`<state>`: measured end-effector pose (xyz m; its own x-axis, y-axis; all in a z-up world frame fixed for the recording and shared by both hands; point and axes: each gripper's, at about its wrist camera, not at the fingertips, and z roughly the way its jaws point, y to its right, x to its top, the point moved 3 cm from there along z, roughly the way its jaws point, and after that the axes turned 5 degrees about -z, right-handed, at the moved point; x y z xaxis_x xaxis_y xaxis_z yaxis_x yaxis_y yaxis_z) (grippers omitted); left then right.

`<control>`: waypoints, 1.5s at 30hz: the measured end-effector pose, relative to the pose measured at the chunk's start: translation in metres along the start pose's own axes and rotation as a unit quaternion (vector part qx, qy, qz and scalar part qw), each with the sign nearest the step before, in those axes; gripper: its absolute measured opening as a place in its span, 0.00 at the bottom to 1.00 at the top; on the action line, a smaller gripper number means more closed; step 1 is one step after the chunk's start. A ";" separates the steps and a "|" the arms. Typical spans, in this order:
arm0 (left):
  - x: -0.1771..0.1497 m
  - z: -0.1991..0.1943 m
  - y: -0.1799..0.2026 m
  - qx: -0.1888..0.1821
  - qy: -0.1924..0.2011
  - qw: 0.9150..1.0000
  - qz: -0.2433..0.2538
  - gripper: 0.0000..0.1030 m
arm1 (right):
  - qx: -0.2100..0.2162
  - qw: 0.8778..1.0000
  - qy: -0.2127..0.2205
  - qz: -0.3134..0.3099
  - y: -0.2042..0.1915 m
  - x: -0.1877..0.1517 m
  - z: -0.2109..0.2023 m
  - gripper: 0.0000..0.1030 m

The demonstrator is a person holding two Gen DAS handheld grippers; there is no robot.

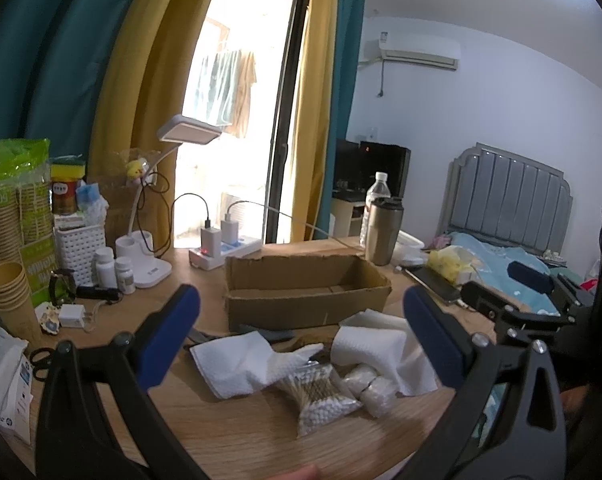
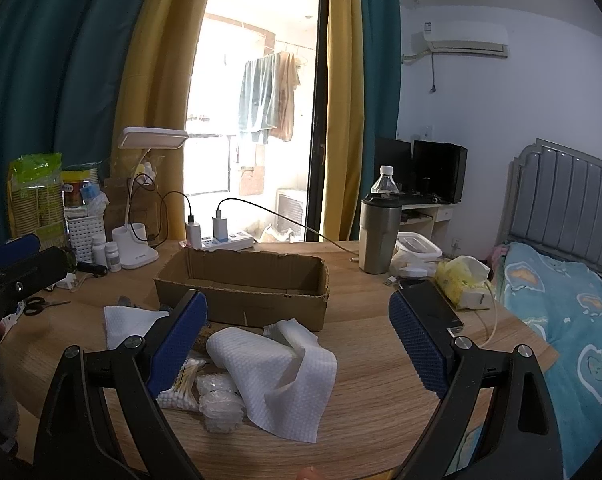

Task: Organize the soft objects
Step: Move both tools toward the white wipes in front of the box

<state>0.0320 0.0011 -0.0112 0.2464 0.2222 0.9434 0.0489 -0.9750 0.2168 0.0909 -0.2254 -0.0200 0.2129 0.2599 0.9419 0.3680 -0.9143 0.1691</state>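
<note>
An open cardboard box (image 1: 307,296) (image 2: 243,292) stands empty on the wooden table. In front of it lie soft things: a white cloth (image 1: 237,364) (image 2: 131,322) on the left, a folded white cloth (image 1: 381,350) (image 2: 277,368) on the right, a clear bag of cotton swabs (image 1: 321,396) (image 2: 179,386) and a bubble-wrap bundle (image 1: 375,388) (image 2: 219,404). My left gripper (image 1: 301,338) is open and empty, above the pile. My right gripper (image 2: 297,338) is open and empty, over the folded cloth.
A desk lamp (image 1: 149,256), power strip with chargers (image 1: 225,250), pill bottles (image 1: 113,270), paper cups (image 1: 11,300) and scissors (image 1: 41,360) crowd the left. A steel tumbler (image 2: 379,234), phone (image 2: 433,306) and tissue pack (image 2: 463,280) sit right. A bed (image 2: 561,320) lies beyond.
</note>
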 end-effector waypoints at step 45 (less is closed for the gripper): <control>-0.006 0.007 -0.009 0.024 -0.017 1.000 0.000 1.00 | 0.002 1.000 -0.001 0.001 -0.002 0.000 0.000 0.92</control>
<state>0.0366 0.0083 -0.0201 0.2785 0.2227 0.9343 0.0958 -0.9743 0.2037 0.0897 -0.2233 -0.0200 0.2144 0.2593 0.9417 0.3708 -0.9136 0.1671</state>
